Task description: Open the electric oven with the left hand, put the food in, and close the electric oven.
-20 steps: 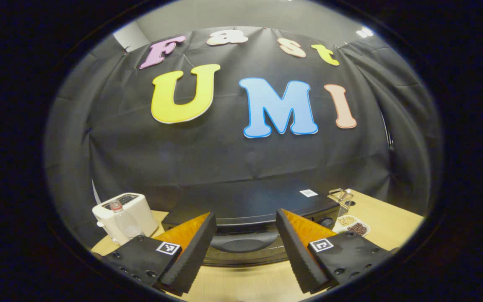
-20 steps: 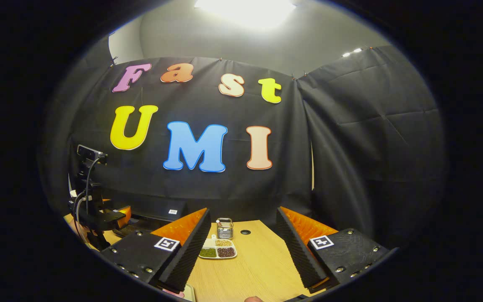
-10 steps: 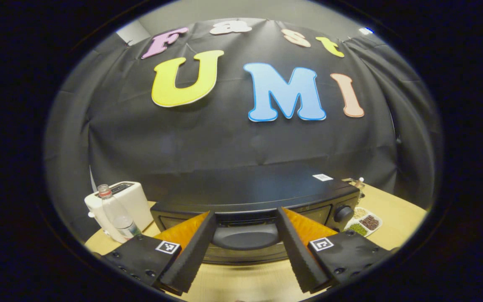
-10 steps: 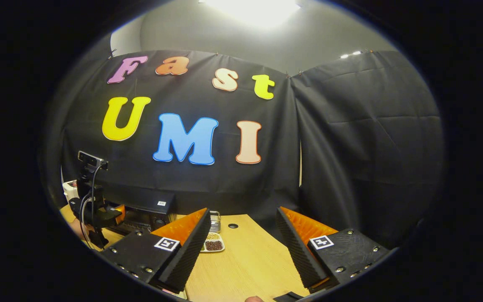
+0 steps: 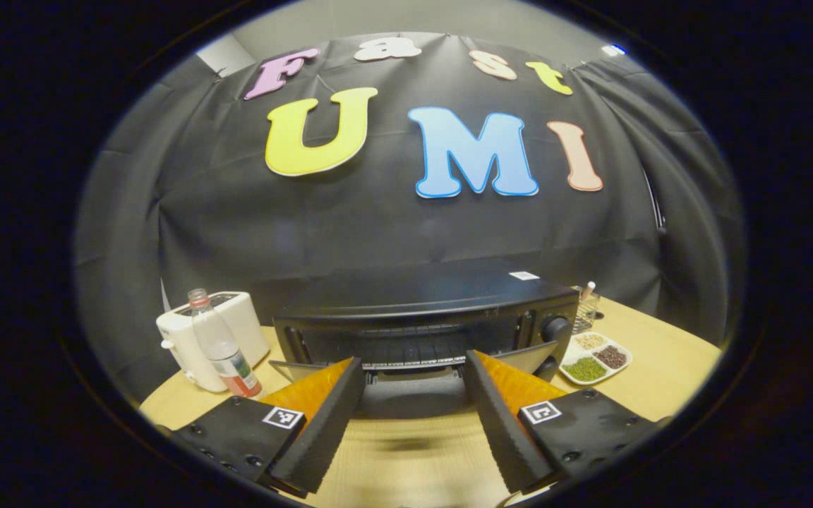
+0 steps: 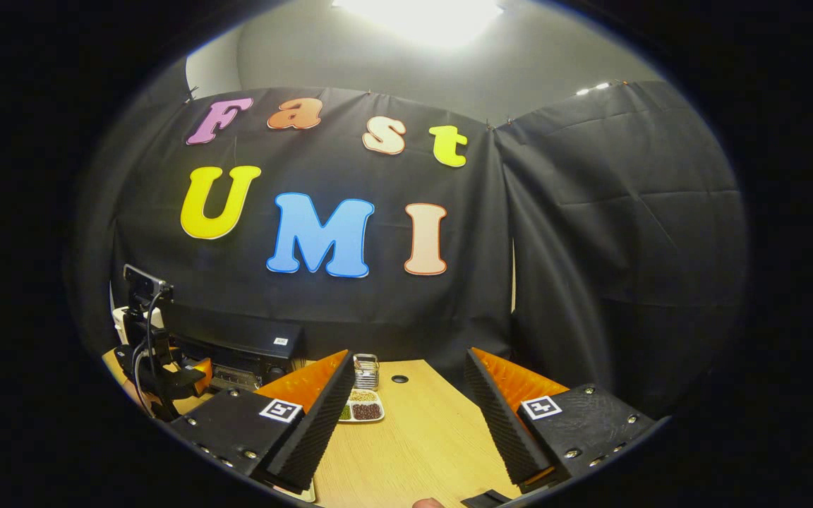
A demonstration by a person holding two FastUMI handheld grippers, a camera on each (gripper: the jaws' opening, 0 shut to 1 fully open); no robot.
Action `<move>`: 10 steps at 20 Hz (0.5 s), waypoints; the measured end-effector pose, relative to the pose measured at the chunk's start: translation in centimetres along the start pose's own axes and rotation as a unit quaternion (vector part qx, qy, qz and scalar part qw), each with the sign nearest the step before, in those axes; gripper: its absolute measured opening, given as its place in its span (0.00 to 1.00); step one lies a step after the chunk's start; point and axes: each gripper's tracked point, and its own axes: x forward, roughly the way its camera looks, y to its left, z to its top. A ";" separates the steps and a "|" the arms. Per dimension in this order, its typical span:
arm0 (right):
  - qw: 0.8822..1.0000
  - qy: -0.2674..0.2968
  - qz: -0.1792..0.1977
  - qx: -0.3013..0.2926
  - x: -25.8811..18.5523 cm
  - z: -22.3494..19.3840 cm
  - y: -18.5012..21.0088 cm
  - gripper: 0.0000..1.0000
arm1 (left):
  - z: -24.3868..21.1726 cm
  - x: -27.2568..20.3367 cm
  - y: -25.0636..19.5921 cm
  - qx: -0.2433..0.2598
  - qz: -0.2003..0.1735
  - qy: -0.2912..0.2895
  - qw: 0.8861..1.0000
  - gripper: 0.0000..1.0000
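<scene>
Oven: seen at lower centre of the left gripper view, a black box on the table, with its door swung down toward the camera and the rack visible in the cavity. The door lies between the spread fingers of the left gripper, which is held wide; whether the handle is touched cannot be told, as the door's near edge is blurred and partly hidden. A knob is seen at the right of the front. A toaster and a bottle stand at lower left, a divided dish at lower right.

The oven is judged heavy and rigid, unlikely to slide under a light pull. The door is judged stiff, hinged at the bottom, probably glass-fronted, so slamming is to be avoided. Hold is best taken on the handle along the door's free edge, centred, fingers above and below.

In the right gripper view, the oven is seen at lower left, with the left gripper in front of it. The right gripper is held wide and empty above the table. The dish lies beyond its fingers. No food can be made out in either claw.
</scene>
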 end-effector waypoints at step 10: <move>0.999 0.023 0.026 -0.001 -0.3 -1.8 0.2 0.97 | -6.6 -3.7 -0.7 -0.004 -0.001 0.059 0.998 1.00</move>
